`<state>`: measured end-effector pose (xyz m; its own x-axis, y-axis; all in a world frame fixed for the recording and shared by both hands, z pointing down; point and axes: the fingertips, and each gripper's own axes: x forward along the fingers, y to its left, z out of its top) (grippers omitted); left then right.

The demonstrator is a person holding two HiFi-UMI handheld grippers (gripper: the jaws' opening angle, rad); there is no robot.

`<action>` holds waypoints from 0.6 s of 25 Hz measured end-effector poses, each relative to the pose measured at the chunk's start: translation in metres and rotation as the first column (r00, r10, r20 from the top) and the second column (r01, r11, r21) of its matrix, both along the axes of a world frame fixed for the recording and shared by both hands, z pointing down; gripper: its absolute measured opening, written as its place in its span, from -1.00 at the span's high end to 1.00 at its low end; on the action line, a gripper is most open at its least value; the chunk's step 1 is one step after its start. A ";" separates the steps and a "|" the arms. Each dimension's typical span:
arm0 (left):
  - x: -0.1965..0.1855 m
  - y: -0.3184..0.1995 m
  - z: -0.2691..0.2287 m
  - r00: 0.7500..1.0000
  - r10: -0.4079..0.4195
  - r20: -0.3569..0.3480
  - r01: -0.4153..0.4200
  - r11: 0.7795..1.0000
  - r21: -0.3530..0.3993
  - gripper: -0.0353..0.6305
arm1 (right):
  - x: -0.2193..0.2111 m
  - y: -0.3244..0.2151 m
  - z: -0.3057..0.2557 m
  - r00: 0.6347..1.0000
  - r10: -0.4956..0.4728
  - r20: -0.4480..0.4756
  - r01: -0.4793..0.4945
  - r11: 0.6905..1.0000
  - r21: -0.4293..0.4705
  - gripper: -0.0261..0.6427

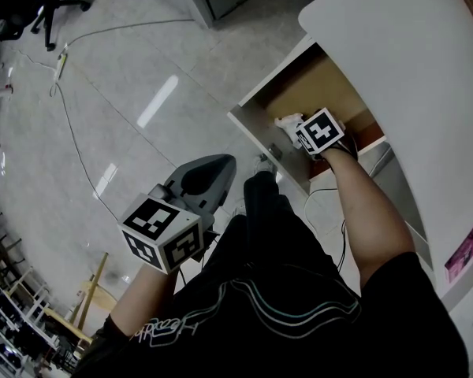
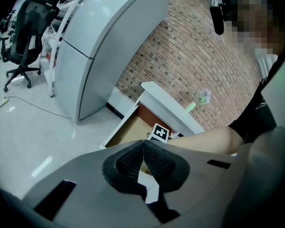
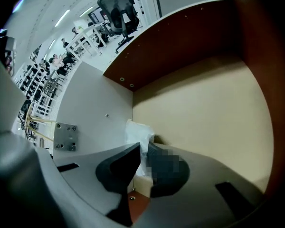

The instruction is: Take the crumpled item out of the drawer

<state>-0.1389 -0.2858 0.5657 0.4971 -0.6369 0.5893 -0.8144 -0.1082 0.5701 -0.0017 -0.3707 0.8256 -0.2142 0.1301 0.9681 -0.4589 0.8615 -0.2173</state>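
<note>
Down inside the open white-walled drawer with its tan wooden bottom, my right claw is closed to a narrow gap on the crumpled white wad. The dark pads press the wad from both sides, and its upper part bulges out above them. The wad sits low in the drawer, where the white side wall meets the tan bottom, and it touches that wall. From my head camera it shows as a small white lump just left of the black-and-white marker cube on that claw, with my bare forearm reaching down to it. Above the drawer the curved white surface juts out and covers its far part. My left claw is closed, its ribbed black pads meeting at the tips with nothing between them. I hold it out over the pale glossy floor tiles, well apart from the drawer and beside my black-trousered leg. A thin cable trails across the floor.
</note>
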 end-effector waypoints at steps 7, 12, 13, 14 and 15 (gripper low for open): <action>-0.005 0.007 -0.025 1.000 0.005 -0.004 -0.005 1.000 0.027 0.82 | -0.009 0.008 -0.045 0.997 0.047 0.064 -0.051 0.997 0.055 0.72; -0.002 0.017 -0.061 0.999 0.039 0.004 -0.039 0.997 0.069 0.82 | -0.008 0.017 -0.109 0.984 0.104 0.142 -0.120 0.987 0.107 0.72; 0.000 0.020 -0.069 0.999 0.046 0.006 -0.047 0.996 0.078 0.82 | -0.007 0.021 -0.123 0.981 0.114 0.160 -0.133 0.984 0.115 0.72; 0.002 0.024 -0.077 0.998 0.054 0.008 -0.055 0.995 0.086 0.82 | -0.006 0.025 -0.137 0.976 0.122 0.181 -0.145 0.982 0.122 0.72; 0.004 0.027 -0.084 0.998 0.063 0.012 -0.064 0.994 0.094 0.82 | -0.006 0.030 -0.152 0.969 0.132 0.207 -0.160 0.979 0.126 0.73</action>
